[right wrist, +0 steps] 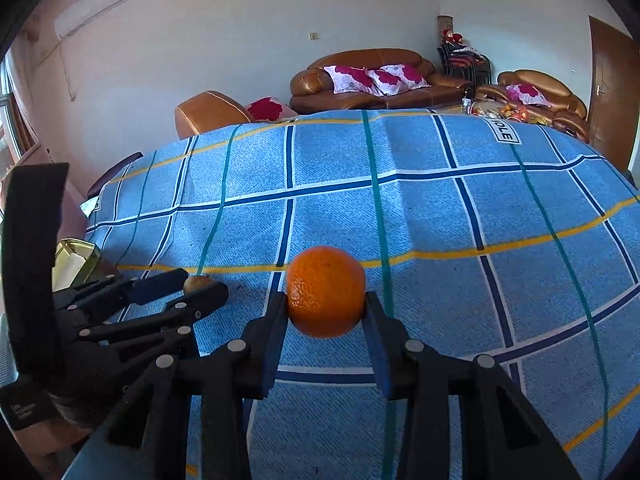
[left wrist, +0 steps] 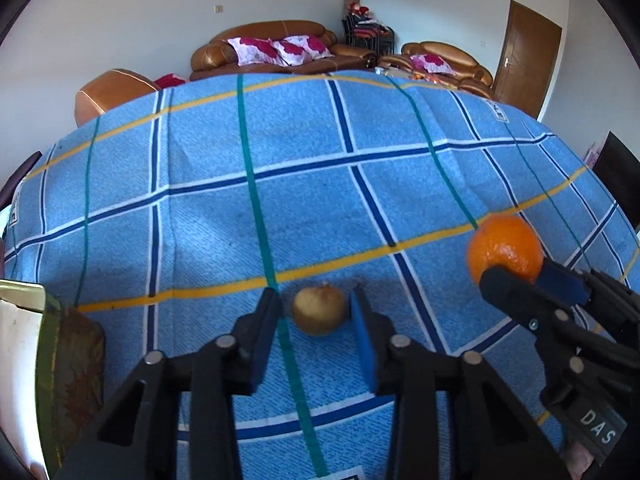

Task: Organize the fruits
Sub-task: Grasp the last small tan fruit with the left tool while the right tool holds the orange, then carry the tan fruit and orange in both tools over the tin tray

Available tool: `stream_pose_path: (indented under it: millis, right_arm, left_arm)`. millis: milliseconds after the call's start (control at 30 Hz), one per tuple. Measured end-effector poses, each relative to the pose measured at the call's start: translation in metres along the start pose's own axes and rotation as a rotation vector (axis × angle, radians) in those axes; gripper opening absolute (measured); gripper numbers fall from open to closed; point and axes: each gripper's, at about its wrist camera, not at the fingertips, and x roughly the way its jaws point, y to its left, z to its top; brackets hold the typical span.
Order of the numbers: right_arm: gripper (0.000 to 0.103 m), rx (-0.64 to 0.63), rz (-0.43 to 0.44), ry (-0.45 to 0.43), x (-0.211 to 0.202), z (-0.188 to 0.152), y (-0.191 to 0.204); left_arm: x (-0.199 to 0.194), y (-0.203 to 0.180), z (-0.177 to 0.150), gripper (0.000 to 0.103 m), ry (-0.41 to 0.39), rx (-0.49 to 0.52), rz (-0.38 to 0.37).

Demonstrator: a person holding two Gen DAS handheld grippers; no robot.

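Right tongs (right wrist: 326, 308) clenched on the orange (right wrist: 326, 291), held off the table (left wrist: 280, 184); left tongs (left wrist: 316, 312) closed round the small brownish fruit (left wrist: 319, 309) on the cloth — I'd confirm both pads bite before lifting, then carry straight left to the tin (left wrist: 28, 296).

Blue tablecloth (right wrist: 440, 240) lies open; gold tin (right wrist: 76, 258) crowds its left edge.

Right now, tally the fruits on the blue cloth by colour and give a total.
Orange: 1, the orange, held in the right gripper.
Brownish-yellow: 1, a small round fruit between the left gripper pads.
Total: 2
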Motion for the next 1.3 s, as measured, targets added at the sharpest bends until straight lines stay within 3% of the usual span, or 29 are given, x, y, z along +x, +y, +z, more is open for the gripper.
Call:
stream_pose_path:
  millis: [167, 533, 1000, 1300]
  right_arm:
    - [0.04, -0.011, 0.004, -0.019, -0.004, -0.001, 0.001]
    - [0.04, -0.059, 0.013, -0.115, -0.025, -0.004, 0.009]
    - [0.04, -0.078, 0.038, -0.202, -0.043, -0.008, 0.016]
    - [0.04, -0.103, 0.039, -0.231, -0.05, -0.014, 0.023]
  left_arm:
    - [-0.004, 0.007, -0.002, 0.028, -0.012, -0.03, -0.047]
    - [-0.032, 0.028, -0.013, 0.028, -0.114, -0.09, -0.096]
    - [-0.068, 0.026, -0.027, 0.028, -0.25, -0.062, -0.051]
    - [-0.09, 0.011, -0.043, 0.028, -0.328, 0.01, -0.002]
